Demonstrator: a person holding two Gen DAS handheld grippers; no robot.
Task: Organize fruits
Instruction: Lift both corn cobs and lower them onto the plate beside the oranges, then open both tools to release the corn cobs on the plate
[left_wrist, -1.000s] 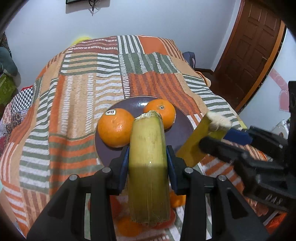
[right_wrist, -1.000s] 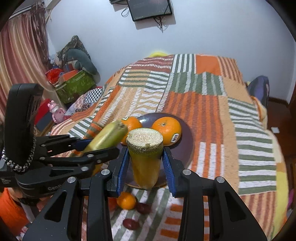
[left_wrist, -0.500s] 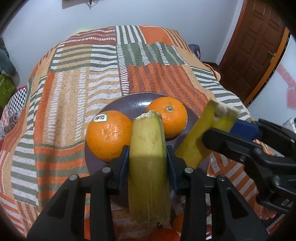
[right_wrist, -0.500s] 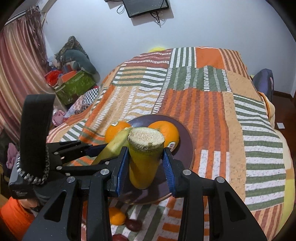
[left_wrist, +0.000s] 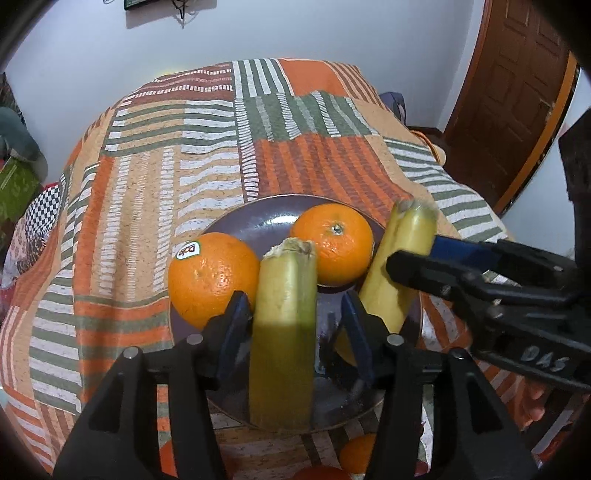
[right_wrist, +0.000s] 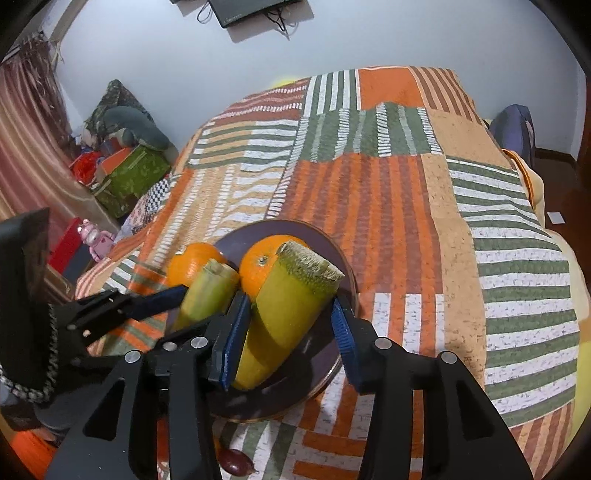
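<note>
Since the earlier frame both canes are lowered onto the plate (left_wrist: 258, 218) by the oranges (left_wrist: 212, 277), the left fingers (left_wrist: 236, 325) and right fingers (right_wrist: 341, 325) now released around their cane (left_wrist: 284, 314), so straight withdrawal is advised.

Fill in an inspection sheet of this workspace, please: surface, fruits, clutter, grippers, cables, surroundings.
Surface: striped bedspread with a dark plate on it.
Job's things: stickered orange and second orange on the plate; left cane piece and right cane piece leaning over the plate.
Clutter: small orange and dark red fruit on the bedspread, near the plate.
Grippers: left gripper and right gripper each straddle one cane piece, jaws open.
Cables: wires hang from the wall screen.
Surroundings: wooden door, green boxes, curtain.
</note>
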